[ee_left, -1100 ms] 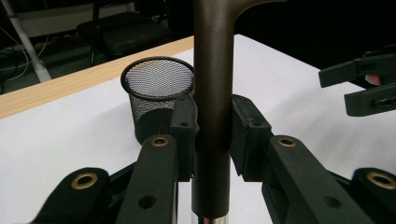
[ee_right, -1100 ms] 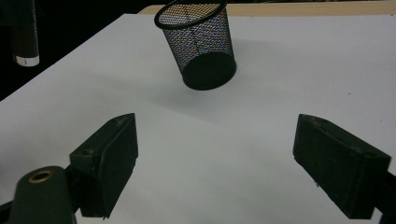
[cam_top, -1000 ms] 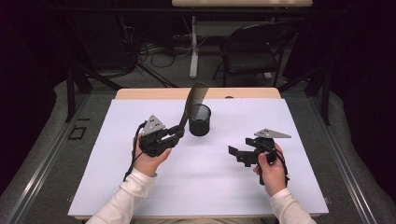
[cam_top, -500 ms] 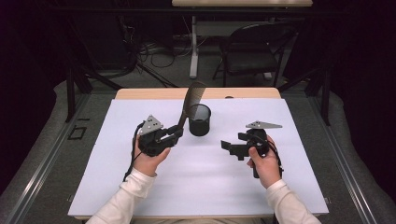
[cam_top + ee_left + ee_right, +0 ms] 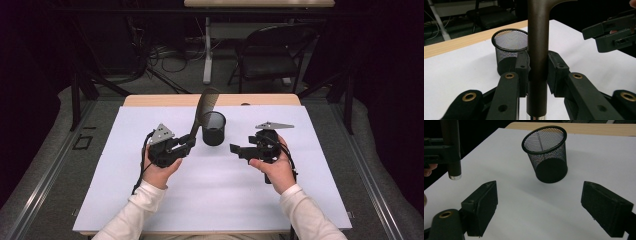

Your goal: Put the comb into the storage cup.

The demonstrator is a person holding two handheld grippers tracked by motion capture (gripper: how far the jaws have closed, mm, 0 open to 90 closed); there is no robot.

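Observation:
My left gripper (image 5: 189, 145) is shut on the round dark handle (image 5: 537, 37) of a long brush-like tool (image 5: 204, 107), which leans up and to the right, its broad end over the black mesh cup (image 5: 214, 129). The handle's silver end (image 5: 455, 177) pokes out below the jaws. The cup (image 5: 547, 155) stands upright on the white sheet and looks empty. My right gripper (image 5: 235, 149) hovers just right of the cup, pointing at it, with its jaws wide apart (image 5: 539, 195) and nothing between them.
A white sheet (image 5: 215, 190) covers the wooden table, whose bare strip (image 5: 150, 100) shows along the far edge. Beyond the table stand a dark chair (image 5: 270, 55) and cables on the floor.
My right gripper has moved left toward the mesh cup and risen a little. The left gripper and the tool have stayed put.

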